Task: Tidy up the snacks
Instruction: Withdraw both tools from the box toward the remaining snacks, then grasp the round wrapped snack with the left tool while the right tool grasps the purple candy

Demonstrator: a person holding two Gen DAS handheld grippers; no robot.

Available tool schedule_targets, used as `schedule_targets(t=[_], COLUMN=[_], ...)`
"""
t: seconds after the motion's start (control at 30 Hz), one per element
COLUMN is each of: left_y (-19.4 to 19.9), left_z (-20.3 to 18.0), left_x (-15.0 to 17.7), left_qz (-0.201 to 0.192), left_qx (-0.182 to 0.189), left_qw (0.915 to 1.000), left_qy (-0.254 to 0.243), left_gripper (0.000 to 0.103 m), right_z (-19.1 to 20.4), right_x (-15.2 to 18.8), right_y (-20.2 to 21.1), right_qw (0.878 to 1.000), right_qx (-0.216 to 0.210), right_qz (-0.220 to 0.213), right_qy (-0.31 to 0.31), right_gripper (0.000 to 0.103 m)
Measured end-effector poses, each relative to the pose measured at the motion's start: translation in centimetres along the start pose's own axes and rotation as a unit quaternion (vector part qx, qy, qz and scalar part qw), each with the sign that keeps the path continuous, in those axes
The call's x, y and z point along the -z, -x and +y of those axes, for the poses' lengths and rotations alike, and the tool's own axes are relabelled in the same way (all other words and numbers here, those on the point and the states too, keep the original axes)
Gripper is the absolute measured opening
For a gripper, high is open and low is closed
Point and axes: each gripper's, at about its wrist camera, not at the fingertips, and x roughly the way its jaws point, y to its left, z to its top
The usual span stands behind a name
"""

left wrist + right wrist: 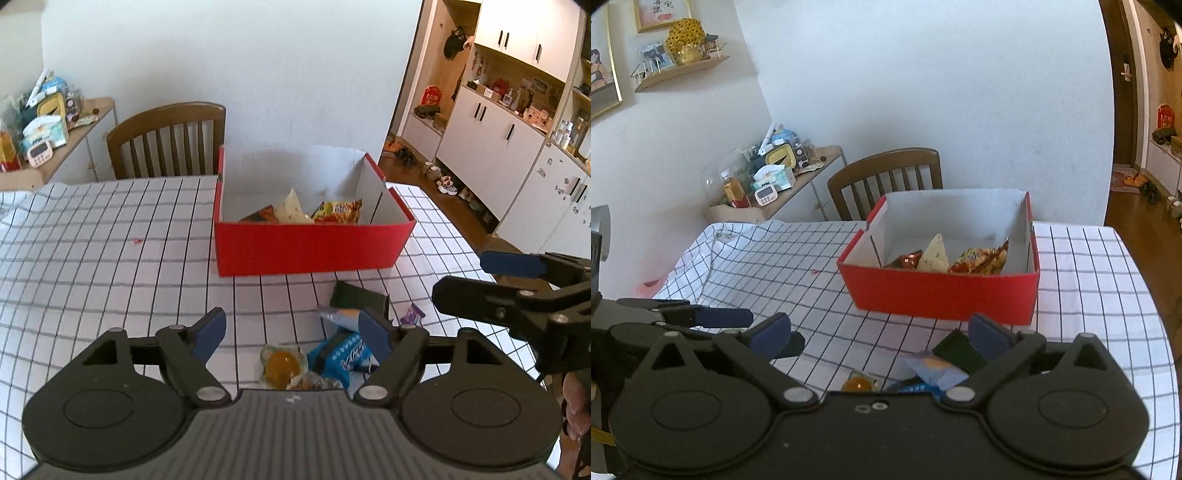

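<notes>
Red cardboard box (942,295) with three snack packets (979,260) inside

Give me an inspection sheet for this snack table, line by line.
Surface: checked tablecloth, small red spot.
Job's things: red box holds three packets; loose snacks lie on the cloth in front of it.
Clutter: nothing seen on the table besides snacks.
Grippers: left gripper open over the loose snacks; right gripper open, empty.
Cables: nothing seen.
Surroundings: chair, side shelf, cabinets.
</notes>
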Motion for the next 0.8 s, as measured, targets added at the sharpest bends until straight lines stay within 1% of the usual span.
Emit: schedule_targets(t=[0.23, 0.4, 0.57, 0.73, 0.8], left_y=[-1.0, -2.6, -4.8, -7.4, -8.7], left_z=[0.7, 0.8, 0.6, 0.7, 0.9], left_x=[2.2, 3.2, 4.3, 4.8, 4.7], left_qz=[0.022, 0.059, 0.083, 0.101, 0.111], left_qx=[-0.007, -0.016, -0.028, -0.031, -0.032], left_qw=[0.9996, 0.9981, 0.9961, 0.9942, 0.9931], left_qy=[0.014, 0.008, -0.011, -0.021, -0.017], left_gripper=[0.079, 0.079, 0.079, 0.079, 0.079], right_z=[-0.8, -2.2, -3.5, -5.1, -5.9], right_x=[2.7, 4.5, 6.7, 7.8, 8.1], right_y=[-0.2, -0.8, -1.7, -2.7, -3.1], right_qw=[1.000, 0.998, 0.996, 0.993, 0.992], right_qx=[0.013, 0.029, 0.054, 0.072, 0.079], right_qz=[0.022, 0.042, 0.066, 0.085, 0.091], right_qy=[-0.015, -0.029, -0.024, -0.025, -0.026], right_gripper=[0.103, 0.103, 0.102, 0.099, 0.099])
